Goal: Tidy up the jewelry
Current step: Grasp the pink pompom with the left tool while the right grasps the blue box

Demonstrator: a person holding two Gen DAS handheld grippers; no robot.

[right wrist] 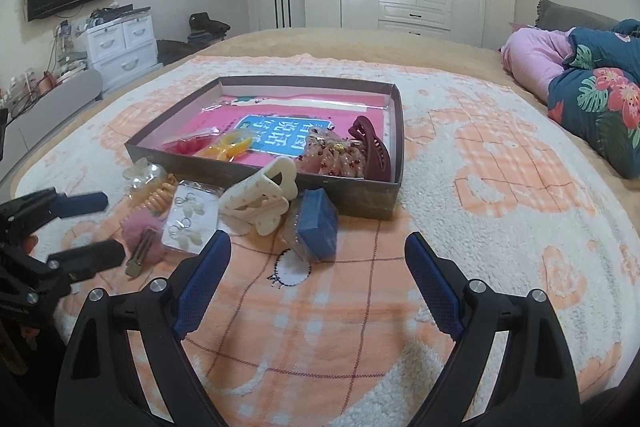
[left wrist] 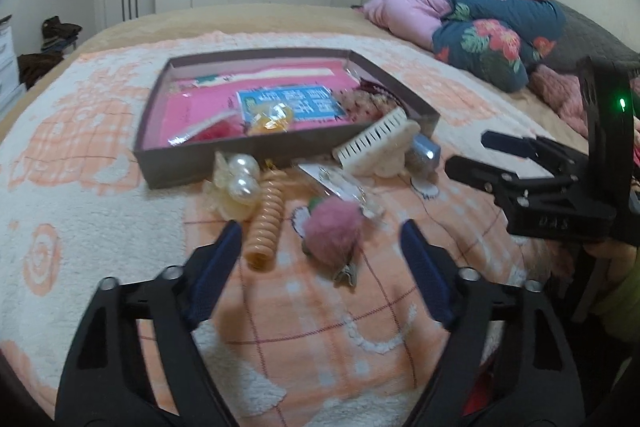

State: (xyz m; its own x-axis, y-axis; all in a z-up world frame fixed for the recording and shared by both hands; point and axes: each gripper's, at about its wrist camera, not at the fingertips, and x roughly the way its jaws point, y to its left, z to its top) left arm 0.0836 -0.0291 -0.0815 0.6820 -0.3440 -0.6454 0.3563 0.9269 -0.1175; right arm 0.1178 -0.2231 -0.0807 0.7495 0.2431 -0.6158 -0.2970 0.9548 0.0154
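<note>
Peach-and-white fleece blanket [right wrist: 460, 187] covers the bed and carries a shallow grey-brown box [right wrist: 256, 169] with a pink lining, taken here as the landmark. Inside the box, at its near right corner, lie a dark red claw clip [right wrist: 370, 141] and a pink translucent clip [right wrist: 334, 157]; at its near left lie a yellow clip [right wrist: 230, 145] and a red item [right wrist: 186, 145].

Outside the box, touching its near wall, a cream claw clip [right wrist: 262, 201] leans beside a blue block in clear wrap [right wrist: 318, 225]. Further left of these, still in front of the box, lie a clear packet of earrings [right wrist: 190, 217], an orange coil hair tie [left wrist: 266, 223], a pearl hair ornament [left wrist: 240, 177] and a pink pom-pom clip [left wrist: 334, 229].

The left hand-held gripper [left wrist: 320, 263] hovers in front of the box over the coil tie and pom-pom clip, fingers spread wide and holding nothing. The right hand-held gripper [right wrist: 318, 271] hovers in front of the box near the blue block, likewise spread and empty. The left-wrist view is somewhat blurred.
</note>
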